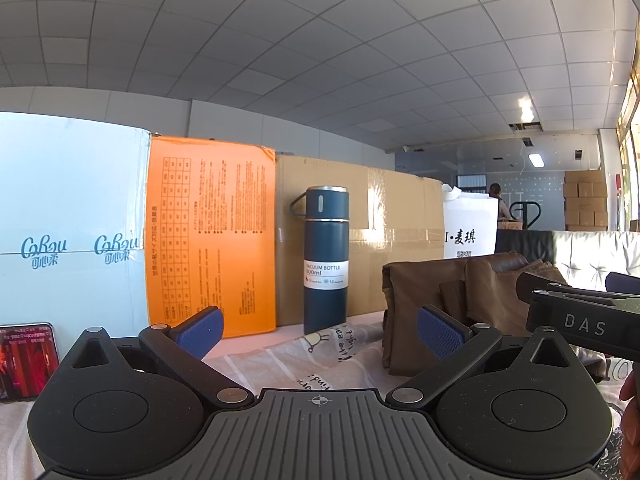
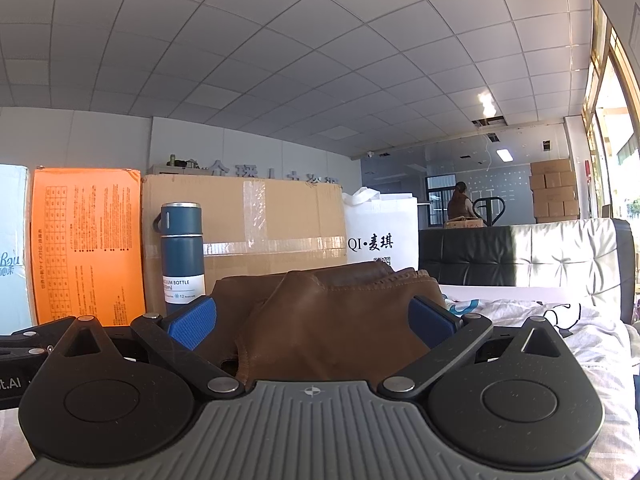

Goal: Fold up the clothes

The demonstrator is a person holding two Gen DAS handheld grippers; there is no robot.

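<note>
A folded brown garment [image 2: 320, 320] lies in a stack on the printed bedsheet [image 1: 280, 364]. In the left wrist view it [image 1: 432, 300] sits to the right of centre. My left gripper [image 1: 320, 330] is open and empty, low over the sheet, left of the garment. My right gripper [image 2: 312, 320] is open, its blue pads [image 2: 192, 322] standing to either side of the garment's near end without closing on it. The right gripper's body [image 1: 580, 320] shows at the right edge of the left wrist view.
A blue vacuum bottle [image 1: 325, 260] stands on the sheet behind the grippers. Behind it are a cardboard box [image 1: 380, 248], an orange box [image 1: 212, 240], a pale blue box [image 1: 72, 220] and a white bag [image 2: 380, 232]. A phone [image 1: 24, 360] lies at left. A tufted headboard [image 2: 540, 256] is at right.
</note>
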